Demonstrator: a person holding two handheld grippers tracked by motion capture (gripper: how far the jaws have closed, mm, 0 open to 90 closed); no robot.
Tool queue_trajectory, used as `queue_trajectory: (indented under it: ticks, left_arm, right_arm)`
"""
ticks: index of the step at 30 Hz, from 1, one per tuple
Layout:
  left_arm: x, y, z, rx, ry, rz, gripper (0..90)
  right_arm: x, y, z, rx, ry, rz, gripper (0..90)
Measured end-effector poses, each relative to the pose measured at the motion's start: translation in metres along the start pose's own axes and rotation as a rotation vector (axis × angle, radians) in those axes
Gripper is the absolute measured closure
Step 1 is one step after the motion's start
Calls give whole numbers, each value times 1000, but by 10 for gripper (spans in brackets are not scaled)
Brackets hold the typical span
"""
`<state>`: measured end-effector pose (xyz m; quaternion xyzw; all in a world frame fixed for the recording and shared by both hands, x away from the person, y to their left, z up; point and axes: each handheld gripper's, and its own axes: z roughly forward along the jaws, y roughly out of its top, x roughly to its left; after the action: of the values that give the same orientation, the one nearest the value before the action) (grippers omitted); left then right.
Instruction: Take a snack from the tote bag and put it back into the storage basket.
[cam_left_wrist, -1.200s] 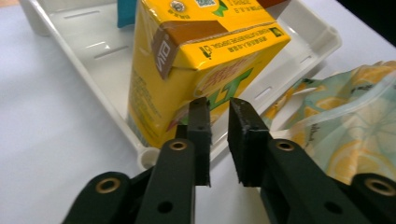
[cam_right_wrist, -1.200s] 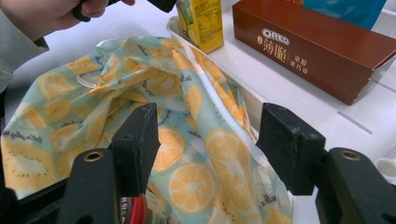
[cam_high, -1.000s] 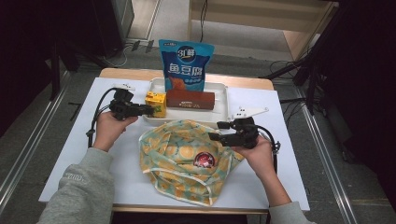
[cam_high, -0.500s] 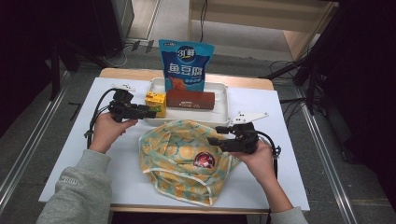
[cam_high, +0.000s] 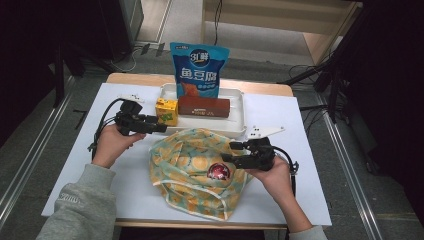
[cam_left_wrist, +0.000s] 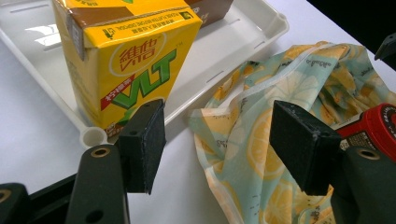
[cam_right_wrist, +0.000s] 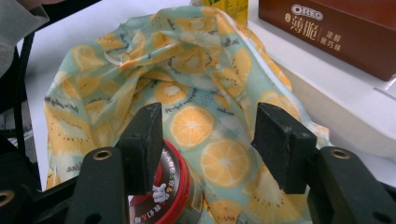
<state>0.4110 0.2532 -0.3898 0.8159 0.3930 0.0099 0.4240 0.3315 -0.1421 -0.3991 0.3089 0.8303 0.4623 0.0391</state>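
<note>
A: Far left, high view: left gripper (cam_high: 161, 129) held level in the left hand (cam_high: 111, 145), aimed at the yellow Vita lemon tea carton (cam_high: 166, 111).
B: Jaws?
A: Just been opening, now wide apart; nothing between the pads. In the left gripper view, carton (cam_left_wrist: 126, 60) just beyond the left pad, not touched.
B: Carton location?
A: Upright in the left end of the white tray (cam_high: 238, 107), at the front corner. Seen close, standing right against the tray's rim (cam_left_wrist: 243, 42).
B: Next along the tray?
A: Brown Oreo box (cam_high: 204, 106) lying flat, just beside the carton. Behind it, blue fish tofu snack bag (cam_high: 198, 70) standing upright at the tray's back edge.
B: In front of the tray?
A: Lemon-print cloth bag (cam_high: 192, 172) crumpled on the white table (cam_high: 310, 150), top edge touching the tray's front wall. Red-lidded jar (cam_high: 219, 172) lying in the folds, right of centre.
B: Right side?
A: Right gripper (cam_high: 227, 152) in the right hand (cam_high: 272, 175), pointing left over the cloth bag. Jaws apart, clamped on nothing. In the right gripper view, jar (cam_right_wrist: 173, 186) low by the left pad, partly behind it; contact cannot be told. Orange-slice print of the bag (cam_right_wrist: 205, 126) visible through the gap.
</note>
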Motion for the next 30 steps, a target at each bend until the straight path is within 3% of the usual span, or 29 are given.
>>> queue_trajectory:
  ticks: [14,30]
  left_arm:
    - [3,-4,-4,-1,-32,-10,359]
    - [5,-6,-3,6,-18,-8,357]
  right_arm:
    - [10,-5,1,2,-4,-4,420]
    - [21,-12,7,22,-6,-2,383]
